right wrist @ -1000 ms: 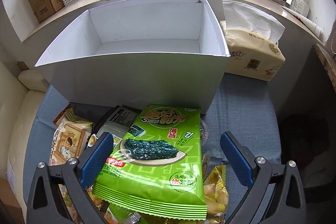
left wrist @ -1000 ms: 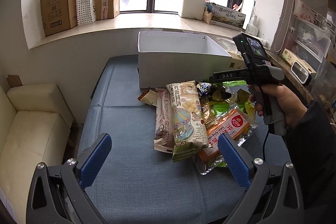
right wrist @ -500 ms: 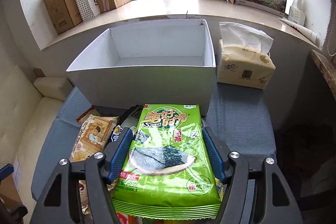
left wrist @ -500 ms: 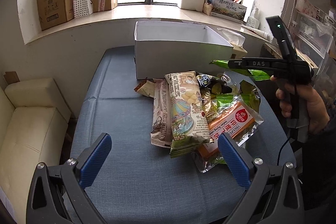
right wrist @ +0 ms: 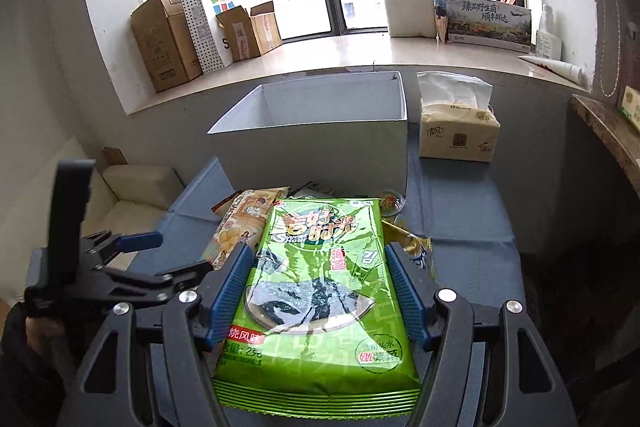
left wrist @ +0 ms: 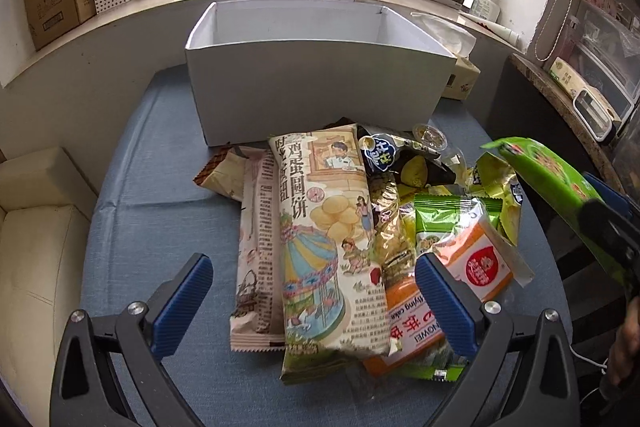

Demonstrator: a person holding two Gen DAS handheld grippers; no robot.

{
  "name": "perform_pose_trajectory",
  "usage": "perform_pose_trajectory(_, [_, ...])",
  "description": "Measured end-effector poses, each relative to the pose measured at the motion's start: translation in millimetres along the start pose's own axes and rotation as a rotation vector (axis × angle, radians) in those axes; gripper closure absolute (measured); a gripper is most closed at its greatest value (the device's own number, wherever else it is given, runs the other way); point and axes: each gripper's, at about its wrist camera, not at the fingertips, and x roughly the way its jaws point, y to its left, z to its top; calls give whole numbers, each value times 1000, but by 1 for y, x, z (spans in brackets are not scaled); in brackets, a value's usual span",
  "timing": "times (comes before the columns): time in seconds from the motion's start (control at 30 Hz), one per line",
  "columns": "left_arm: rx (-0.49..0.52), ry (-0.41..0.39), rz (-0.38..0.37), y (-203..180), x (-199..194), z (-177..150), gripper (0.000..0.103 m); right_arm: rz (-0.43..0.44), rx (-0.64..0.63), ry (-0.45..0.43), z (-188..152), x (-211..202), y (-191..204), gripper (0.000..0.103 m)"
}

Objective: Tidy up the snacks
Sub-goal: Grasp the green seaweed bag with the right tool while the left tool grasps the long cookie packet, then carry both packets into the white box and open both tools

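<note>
My right gripper [right wrist: 316, 255] is shut on a green seaweed pack [right wrist: 320, 287], its blue pads pressing both long sides. The pack hangs lifted above the table; in the left wrist view it shows at the right edge [left wrist: 548, 175]. A pile of snack packs lies on the blue cloth in front of the empty white box [left wrist: 320, 87]. In the pile are a tall egg-biscuit pack [left wrist: 324, 227], a long pale pack [left wrist: 256, 247] and an orange cake pack [left wrist: 472, 267]. My left gripper [left wrist: 312, 291] hangs open just above the near end of the pile, holding nothing.
A tissue pack [right wrist: 456, 135] stands right of the white box [right wrist: 320, 147]. Cardboard boxes [right wrist: 168, 39] and a paper bag line the window sill. A cream sofa [left wrist: 40, 247] sits left of the table; shelves with bins stand at the right.
The right gripper closed on the green seaweed pack and lifted it up and back off the pile. The left gripper moved forward and down, closer over the snacks.
</note>
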Motion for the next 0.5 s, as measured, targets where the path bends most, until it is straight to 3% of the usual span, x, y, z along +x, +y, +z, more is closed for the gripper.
perform_pose_trajectory(0.2, [16,95,15,-4,46,11,1,4,50,-14,-16,-14,-11,31])
perform_pose_trajectory(0.27, [6,101,26,-1,50,11,5,6,64,-11,-19,-14,-14,31])
perform_pose_trajectory(0.3, [12,108,29,0,51,10,24,13,72,-11,-20,-14,-16,31])
perform_pose_trajectory(0.37, [17,99,38,2,47,9,35,16,79,-9,-23,-13,-17,31])
perform_pose_trajectory(0.43, [20,74,24,5,38,8,56,17,79,-5,-24,-11,-16,31])
perform_pose_trajectory(0.5, [8,61,-4,8,28,8,60,19,77,-2,-24,-10,-15,31])
